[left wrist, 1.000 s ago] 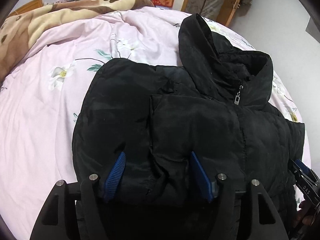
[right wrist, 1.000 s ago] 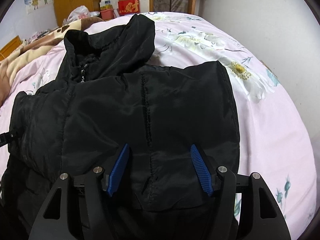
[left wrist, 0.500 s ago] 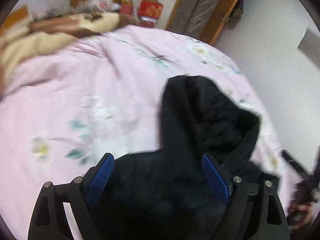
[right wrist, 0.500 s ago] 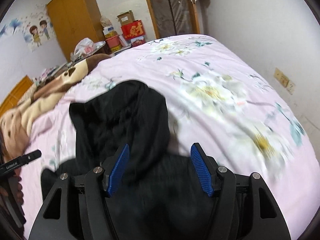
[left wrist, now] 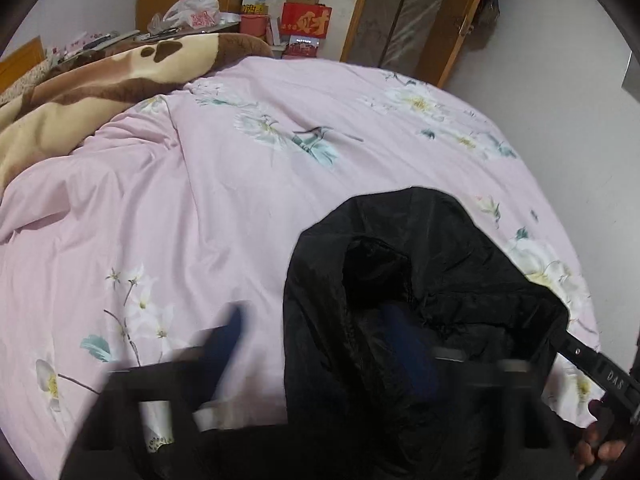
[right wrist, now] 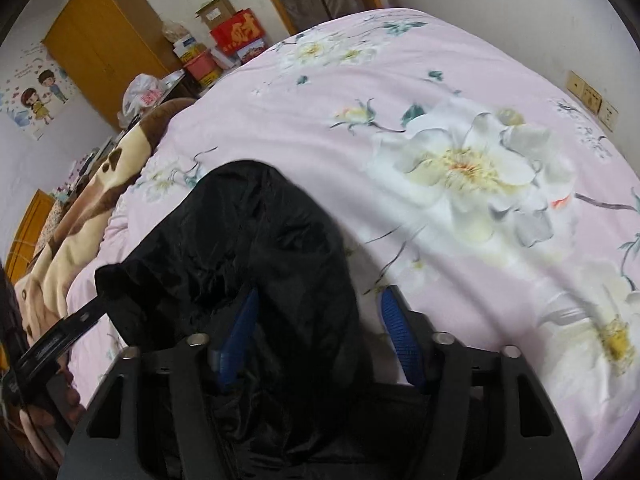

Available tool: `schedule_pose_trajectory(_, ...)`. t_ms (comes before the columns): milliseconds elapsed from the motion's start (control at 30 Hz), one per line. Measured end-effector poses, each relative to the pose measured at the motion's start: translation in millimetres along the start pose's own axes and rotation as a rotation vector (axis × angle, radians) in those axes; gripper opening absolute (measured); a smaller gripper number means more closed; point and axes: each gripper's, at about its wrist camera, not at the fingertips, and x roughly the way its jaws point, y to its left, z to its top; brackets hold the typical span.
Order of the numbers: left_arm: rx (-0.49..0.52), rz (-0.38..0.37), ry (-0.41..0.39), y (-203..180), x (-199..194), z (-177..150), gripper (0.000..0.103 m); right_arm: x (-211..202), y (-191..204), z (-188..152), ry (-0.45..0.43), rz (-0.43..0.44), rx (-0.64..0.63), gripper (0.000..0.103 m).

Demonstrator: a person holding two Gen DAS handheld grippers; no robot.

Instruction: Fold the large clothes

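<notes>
As both grippers' jaws close over the black hooded jacket [right wrist: 256,264] on the pink floral bed [left wrist: 248,184], the left gripper [left wrist: 320,352] and right gripper [right wrist: 316,332] straddle its hood without yet pinching; folding the hood inward seemingly comes next.

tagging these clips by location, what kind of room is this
A lived-in home bedroom, most likely. A black jacket lies on a bed with a pink floral cover; a brown and cream blanket is bunched at its far side. Beyond stand a wooden wardrobe and stacked boxes.
</notes>
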Motion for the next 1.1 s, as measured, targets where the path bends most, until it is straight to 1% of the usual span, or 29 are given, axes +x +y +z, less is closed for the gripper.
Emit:
schedule_pose_trajectory(33, 0.019, 0.022, 0.018, -3, 4, -1, 0.023, 0, 5, -2, -0.005, -0.032, -0.032, 0.025)
schedule_pose_trajectory(67, 0.024, 0.042, 0.027, -4, 6, -3, 0.01, 0, 8, -4, -0.01, -0.058, -0.058, 0.019)
schedule_pose_trajectory(133, 0.023, 0.056, 0.017, -3, 4, -8, 0.005, -4, 13, -9, -0.028, -0.07, -0.1, 0.009)
schedule_pose_trajectory(167, 0.02, 0.058, 0.013, -3, 1, -9, 0.004, -8, 15, -12, -0.037, -0.08, -0.113, 0.006)
schedule_pose_trajectory(233, 0.018, 0.054, 0.002, -2, -8, -12, 0.004, -17, 19, -17, -0.059, -0.08, -0.151, 0.003)
schedule_pose_trajectory(267, 0.007, 0.042, -0.005, 0, -14, -14, 0.003, -21, 21, -18, -0.067, -0.081, -0.168, 0.003)
schedule_pose_trajectory(333, 0.004, 0.042, -0.018, 3, -26, -18, 0.003, -34, 27, -26, -0.083, -0.085, -0.205, 0.002)
schedule_pose_trajectory(400, 0.024, 0.039, -0.039, 5, -41, -26, 0.003, -48, 26, -33, -0.092, -0.062, -0.205, 0.002)
schedule_pose_trajectory(500, 0.073, 0.053, -0.081, 8, -65, -45, 0.003, -68, 28, -46, -0.102, -0.06, -0.226, 0.001)
schedule_pose_trajectory(567, 0.065, 0.034, -0.09, 16, -82, -59, 0.003, -84, 30, -59, -0.111, -0.068, -0.264, 0.001)
schedule_pose_trajectory(667, 0.027, 0.005, -0.073, 31, -99, -74, 0.003, -102, 24, -82, -0.104, -0.074, -0.281, 0.001)
schedule_pose_trajectory(733, 0.038, 0.001, -0.074, 39, -113, -86, 0.004, -114, 19, -99, -0.099, -0.086, -0.298, 0.001)
schedule_pose_trajectory(800, 0.043, -0.007, -0.071, 45, -123, -98, 0.004, -123, 13, -113, -0.097, -0.08, -0.298, 0.001)
schedule_pose_trajectory(867, 0.029, -0.009, -0.054, 53, -130, -113, 0.005, -127, 7, -125, -0.08, -0.074, -0.283, 0.001)
schedule_pose_trajectory(933, 0.016, -0.007, -0.029, 60, -131, -126, 0.006, -125, -3, -139, -0.049, -0.1, -0.268, 0.001)
schedule_pose_trajectory(1033, -0.006, -0.038, 0.006, 70, -135, -146, 0.007, -130, -19, -153, -0.033, -0.097, -0.216, 0.001)
schedule_pose_trajectory(1067, -0.01, -0.043, 0.014, 74, -138, -154, 0.009, -131, -22, -156, -0.031, -0.1, -0.205, 0.001)
schedule_pose_trajectory(1100, -0.005, -0.034, 0.026, 78, -140, -163, 0.014, -133, -27, -160, -0.026, -0.106, -0.192, 0.001)
